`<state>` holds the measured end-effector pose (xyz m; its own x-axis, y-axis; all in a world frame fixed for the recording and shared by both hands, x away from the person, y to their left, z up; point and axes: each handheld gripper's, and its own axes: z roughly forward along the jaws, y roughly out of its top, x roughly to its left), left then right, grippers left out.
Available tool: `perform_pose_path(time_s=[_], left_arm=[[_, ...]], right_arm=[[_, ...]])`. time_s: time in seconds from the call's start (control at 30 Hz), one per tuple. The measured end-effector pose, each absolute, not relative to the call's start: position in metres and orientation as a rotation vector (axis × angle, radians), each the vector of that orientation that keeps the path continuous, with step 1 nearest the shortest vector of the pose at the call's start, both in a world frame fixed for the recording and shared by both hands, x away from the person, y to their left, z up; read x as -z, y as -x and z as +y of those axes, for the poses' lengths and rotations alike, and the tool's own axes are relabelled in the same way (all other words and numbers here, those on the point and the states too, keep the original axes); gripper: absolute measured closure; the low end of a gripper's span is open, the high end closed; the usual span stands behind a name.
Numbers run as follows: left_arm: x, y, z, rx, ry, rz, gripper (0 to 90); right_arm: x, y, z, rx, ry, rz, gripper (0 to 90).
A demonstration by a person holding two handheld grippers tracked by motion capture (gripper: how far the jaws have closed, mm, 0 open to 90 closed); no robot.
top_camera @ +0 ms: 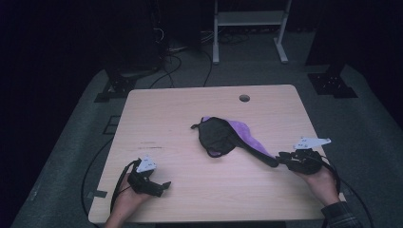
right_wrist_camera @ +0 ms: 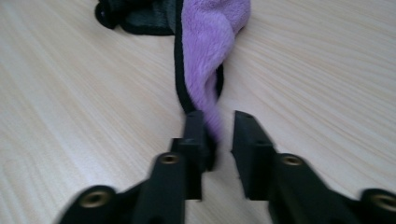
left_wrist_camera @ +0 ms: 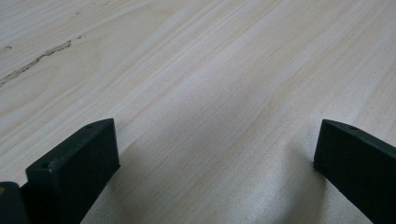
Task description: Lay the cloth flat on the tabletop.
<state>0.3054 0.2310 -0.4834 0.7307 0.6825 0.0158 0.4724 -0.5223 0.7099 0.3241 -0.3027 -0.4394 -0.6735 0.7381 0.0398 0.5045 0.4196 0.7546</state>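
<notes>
The cloth (top_camera: 228,137) lies at centre frame in the high view, a pulled-out tail running lower right to the right gripper (top_camera: 281,158). In the right gripper view that tail (right_wrist_camera: 208,93) sits between jaws standing slightly apart, not pinching it. The left gripper (top_camera: 159,187), lower left, is open over bare table (left_wrist_camera: 196,84). To do this step well, I judge, let the tail drop flat before lifting away — no snagging. The cloth is plush purple, black-backed and black-edged — bunched at its far end.
</notes>
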Motion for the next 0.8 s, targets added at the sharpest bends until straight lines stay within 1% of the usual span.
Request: perform_pose_path(time_s=[0.03,0.07,0.13,0.27,0.43,0.57,0.6,0.7,0.8], left_arm=[[0.483,-0.305,0.231,-0.382,-2.221,0.869,0.0],[0.483,-0.306,0.231,-0.383,-2.220,0.871,0.0],[0.483,-0.306,0.231,-0.383,-2.219,0.872,0.0],[0.483,-0.306,0.230,-0.384,-2.218,0.878,0.0],[0.482,-0.306,0.229,-0.380,-2.229,0.891,0.0],[0.477,-0.308,0.225,-0.362,-2.208,0.884,0.0],[0.474,-0.308,0.222,-0.353,-2.184,0.874,3.3],[0.467,-0.309,0.214,-0.351,-2.153,0.838,5.9],[0.459,-0.312,0.204,-0.350,-2.131,0.794,13.0]], right_arm=[[0.439,-0.324,-0.303,-1.111,-1.076,2.380,68.5],[0.435,-0.324,-0.299,-1.135,-1.045,2.362,63.4],[0.431,-0.323,-0.292,-1.153,-1.010,2.365,61.6],[0.427,-0.325,-0.279,-1.185,-0.964,2.378,61.6],[0.428,-0.338,-0.250,-1.215,-0.902,2.427,61.5],[0.430,-0.343,-0.240,-1.220,-0.880,2.447,60.4],[0.430,-0.344,-0.238,-1.218,-0.879,2.451,59.7],[0.433,-0.349,-0.228,-1.221,-0.863,2.463,57.8],[0.436,-0.355,-0.220,-1.229,-0.854,2.474,56.0]])
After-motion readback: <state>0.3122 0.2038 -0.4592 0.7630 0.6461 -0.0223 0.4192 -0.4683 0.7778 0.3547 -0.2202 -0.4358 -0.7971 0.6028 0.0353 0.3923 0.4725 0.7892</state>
